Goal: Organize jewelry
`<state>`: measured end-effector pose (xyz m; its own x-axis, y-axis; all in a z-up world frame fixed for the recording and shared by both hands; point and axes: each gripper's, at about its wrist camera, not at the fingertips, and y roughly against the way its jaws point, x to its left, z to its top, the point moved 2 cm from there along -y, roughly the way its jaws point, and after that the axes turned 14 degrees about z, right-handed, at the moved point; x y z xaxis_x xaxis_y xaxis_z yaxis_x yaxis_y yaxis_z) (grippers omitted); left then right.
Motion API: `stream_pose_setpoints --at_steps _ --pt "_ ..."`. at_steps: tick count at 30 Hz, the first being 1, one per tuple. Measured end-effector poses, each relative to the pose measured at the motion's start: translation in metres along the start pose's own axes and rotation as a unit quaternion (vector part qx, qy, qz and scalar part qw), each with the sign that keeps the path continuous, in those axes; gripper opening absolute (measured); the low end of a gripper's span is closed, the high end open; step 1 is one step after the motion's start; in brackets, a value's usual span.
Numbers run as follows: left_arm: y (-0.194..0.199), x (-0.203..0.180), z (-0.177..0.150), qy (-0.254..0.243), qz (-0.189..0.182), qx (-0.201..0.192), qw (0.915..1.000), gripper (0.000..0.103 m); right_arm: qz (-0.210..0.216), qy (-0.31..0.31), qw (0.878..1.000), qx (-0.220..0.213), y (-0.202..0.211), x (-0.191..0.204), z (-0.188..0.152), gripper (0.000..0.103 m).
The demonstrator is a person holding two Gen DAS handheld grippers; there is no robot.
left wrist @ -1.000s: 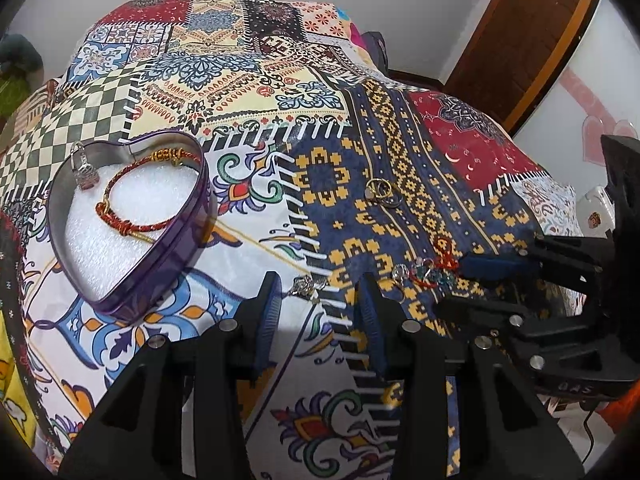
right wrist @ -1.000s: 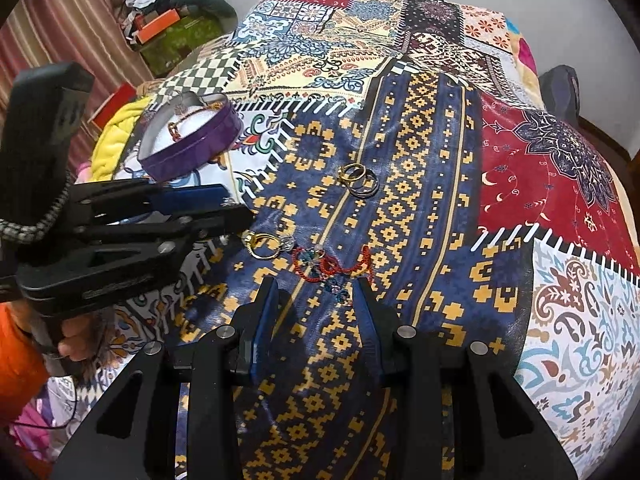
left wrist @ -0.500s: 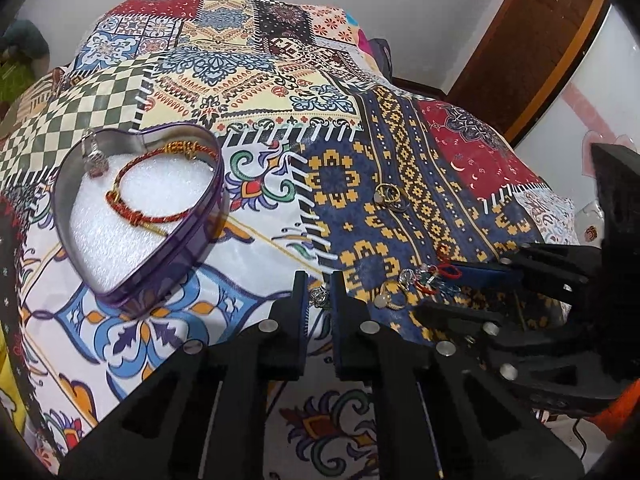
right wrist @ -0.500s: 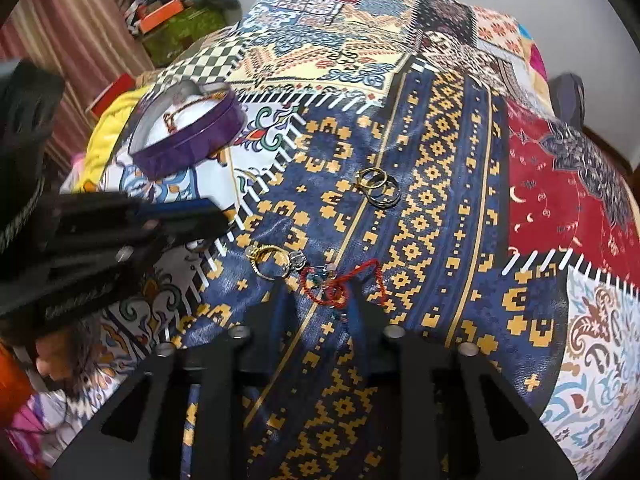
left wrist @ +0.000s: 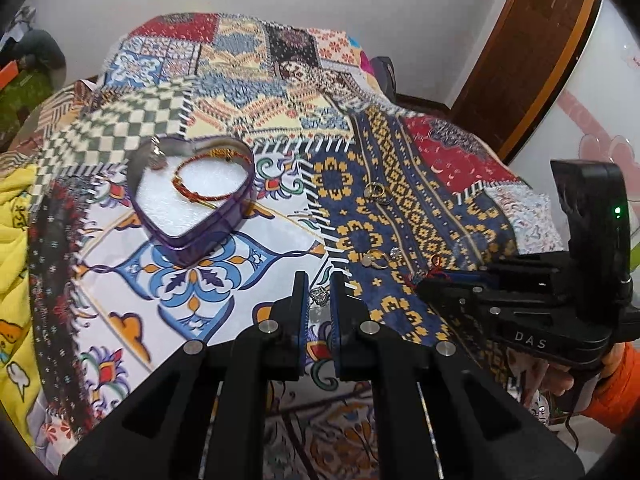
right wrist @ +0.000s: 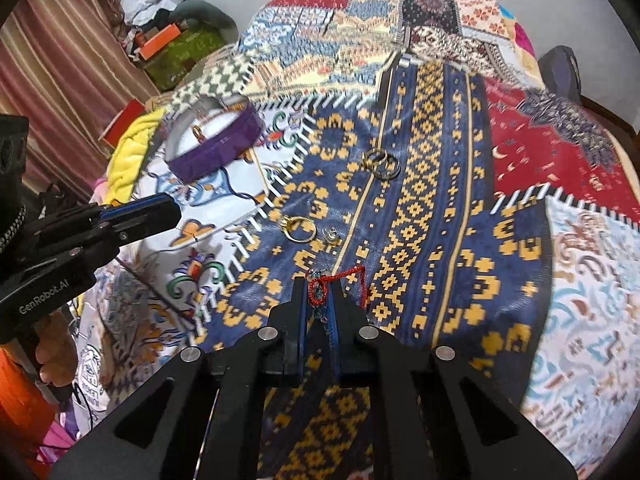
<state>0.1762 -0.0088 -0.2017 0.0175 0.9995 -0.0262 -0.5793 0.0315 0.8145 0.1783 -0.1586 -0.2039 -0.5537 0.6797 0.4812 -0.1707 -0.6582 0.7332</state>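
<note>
A purple heart-shaped box (left wrist: 208, 228) (right wrist: 218, 150) sits on the patterned bedspread with a red bracelet (left wrist: 200, 188) and a silver charm (left wrist: 157, 160) inside. My left gripper (left wrist: 319, 298) is shut on a small silver charm (left wrist: 319, 295) and holds it above the spread. My right gripper (right wrist: 319, 300) is shut on a red cord bracelet (right wrist: 318, 294), whose loose end (right wrist: 352, 274) trails to the right. A gold ring (right wrist: 300, 229) (left wrist: 374, 260) and a small silver piece (right wrist: 331, 233) lie just beyond it. Two rings (right wrist: 382, 163) (left wrist: 378, 193) lie farther back.
The patchwork bedspread (left wrist: 420, 184) covers a bed. A yellow blanket (left wrist: 16, 220) lies at the left edge. A wooden door (left wrist: 528, 52) stands at the back right. Clutter (right wrist: 168, 40) sits beyond the bed near a striped curtain (right wrist: 64, 60).
Both grippers have shut, the left on the silver charm and the right on the red cord bracelet. Both have lifted from the spread, so the views have pulled back.
</note>
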Motion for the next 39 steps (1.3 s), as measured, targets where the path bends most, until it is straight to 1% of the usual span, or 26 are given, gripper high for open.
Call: stream_pose_setpoints --at_steps 8,15,19,21,23,28,30,32,34,37,39 --pt "0.031 -0.001 -0.001 0.007 0.003 -0.026 0.9996 0.008 -0.006 0.016 0.999 -0.04 0.029 0.016 0.007 0.008" --pt "0.043 0.003 -0.006 0.014 0.005 -0.031 0.9994 0.008 0.001 0.024 0.999 -0.026 0.021 0.028 0.003 0.008" --pt "0.046 0.008 -0.009 0.019 0.009 -0.03 0.9993 0.008 0.013 0.033 0.999 -0.035 0.024 0.037 0.008 0.008" --pt "0.048 0.011 -0.01 0.023 0.011 -0.032 0.9992 0.008 0.009 0.039 0.999 -0.028 0.021 0.039 0.008 0.008" --pt "0.05 0.014 -0.011 0.028 0.011 -0.033 0.999 0.008 -0.004 0.041 0.999 -0.01 0.013 0.036 0.003 0.008" --pt "0.051 0.019 -0.013 0.033 0.01 -0.033 0.9989 0.008 -0.038 0.025 0.999 0.029 0.009 0.015 -0.014 0.008" --pt "0.05 0.018 -0.015 0.032 0.011 -0.031 0.999 0.008 -0.044 0.021 0.998 0.037 0.013 0.01 -0.018 0.012" --pt "0.047 0.018 -0.016 0.032 0.009 -0.027 0.9991 0.008 -0.046 0.018 0.998 0.043 0.017 0.007 -0.022 0.026" --pt "0.044 0.016 -0.018 0.033 0.006 -0.024 0.9991 0.008 -0.053 0.026 0.997 0.042 0.024 0.008 -0.025 0.034" --pt "0.042 0.014 -0.019 0.035 0.002 -0.021 0.9992 0.008 -0.06 0.037 0.997 0.04 0.031 0.012 -0.029 0.035" --pt "0.041 0.012 -0.019 0.034 0.0 -0.02 0.9992 0.008 -0.06 0.041 0.997 0.029 0.038 0.013 -0.026 0.035"
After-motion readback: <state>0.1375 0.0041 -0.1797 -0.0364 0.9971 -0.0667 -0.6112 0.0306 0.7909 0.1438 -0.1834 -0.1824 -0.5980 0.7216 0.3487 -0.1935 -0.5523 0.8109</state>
